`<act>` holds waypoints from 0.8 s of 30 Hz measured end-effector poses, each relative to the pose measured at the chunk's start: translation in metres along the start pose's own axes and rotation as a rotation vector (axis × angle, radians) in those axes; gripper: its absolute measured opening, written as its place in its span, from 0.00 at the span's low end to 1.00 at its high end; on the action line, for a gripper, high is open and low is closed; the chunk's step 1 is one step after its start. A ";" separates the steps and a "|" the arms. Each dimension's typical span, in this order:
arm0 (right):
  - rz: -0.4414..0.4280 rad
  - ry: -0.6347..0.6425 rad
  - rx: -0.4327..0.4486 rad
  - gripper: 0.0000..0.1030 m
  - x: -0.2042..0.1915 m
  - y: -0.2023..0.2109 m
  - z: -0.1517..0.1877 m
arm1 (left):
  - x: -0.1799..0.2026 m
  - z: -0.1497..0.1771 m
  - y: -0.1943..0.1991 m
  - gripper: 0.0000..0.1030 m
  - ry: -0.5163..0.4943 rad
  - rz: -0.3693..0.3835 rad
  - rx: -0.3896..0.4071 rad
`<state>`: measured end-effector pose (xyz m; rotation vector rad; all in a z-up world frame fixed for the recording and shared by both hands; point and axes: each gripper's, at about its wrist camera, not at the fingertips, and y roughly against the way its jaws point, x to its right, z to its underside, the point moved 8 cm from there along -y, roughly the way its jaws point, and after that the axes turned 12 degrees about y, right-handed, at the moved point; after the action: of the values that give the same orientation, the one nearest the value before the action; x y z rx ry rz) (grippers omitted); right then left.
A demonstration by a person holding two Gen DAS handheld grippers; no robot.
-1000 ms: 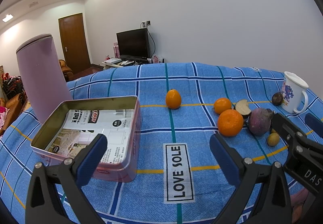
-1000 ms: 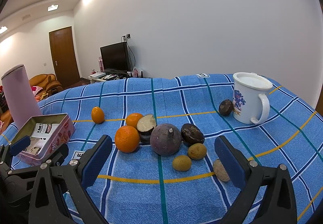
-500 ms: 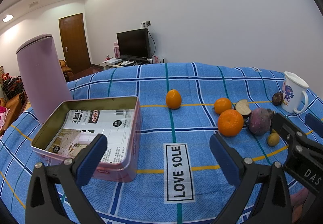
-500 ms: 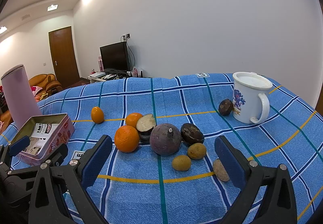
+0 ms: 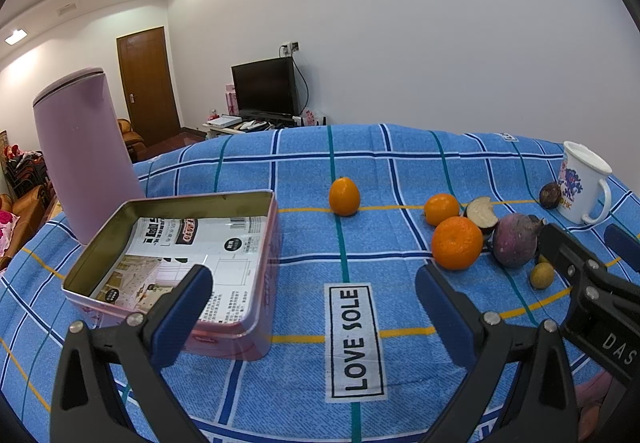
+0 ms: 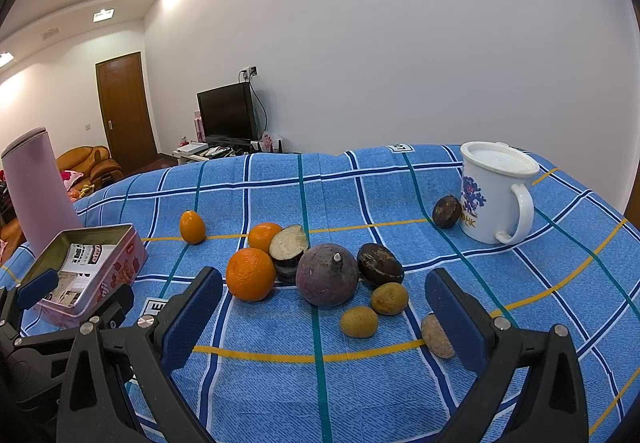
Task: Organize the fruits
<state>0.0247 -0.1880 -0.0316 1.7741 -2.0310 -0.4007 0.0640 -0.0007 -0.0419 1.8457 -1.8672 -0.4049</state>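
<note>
**Fruits clustered on a blue checked cloth beside an open pink tin**

A large orange [image 6: 251, 274] sits at the left of the cluster, touching a cut dark-skinned half fruit [image 6: 289, 248] with pale flesh. A smaller orange [image 6: 262, 236] lies just behind them. A round purple fruit [image 6: 327, 275] stands stem up in the middle, with a dark brown fruit [image 6: 379, 269] at its right. Two small yellow-brown fruits [image 6: 359, 321] lie in front. One oval orange fruit [image 6: 192, 227] stands apart, nearer the open pink tin [image 6: 120, 267], which holds only printed paper.
</note>
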 end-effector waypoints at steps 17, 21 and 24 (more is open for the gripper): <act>-0.002 0.000 0.000 0.99 -0.001 0.000 0.001 | -0.001 0.000 0.000 1.00 0.000 -0.006 0.005; -0.005 0.002 0.002 0.99 -0.001 0.000 0.001 | -0.004 0.002 0.002 1.00 0.003 -0.014 0.009; -0.004 0.003 0.001 0.99 -0.002 0.000 0.001 | -0.005 0.002 0.003 1.00 0.003 -0.021 0.012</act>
<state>0.0245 -0.1865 -0.0329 1.7791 -2.0261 -0.3985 0.0606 0.0041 -0.0427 1.8742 -1.8538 -0.3988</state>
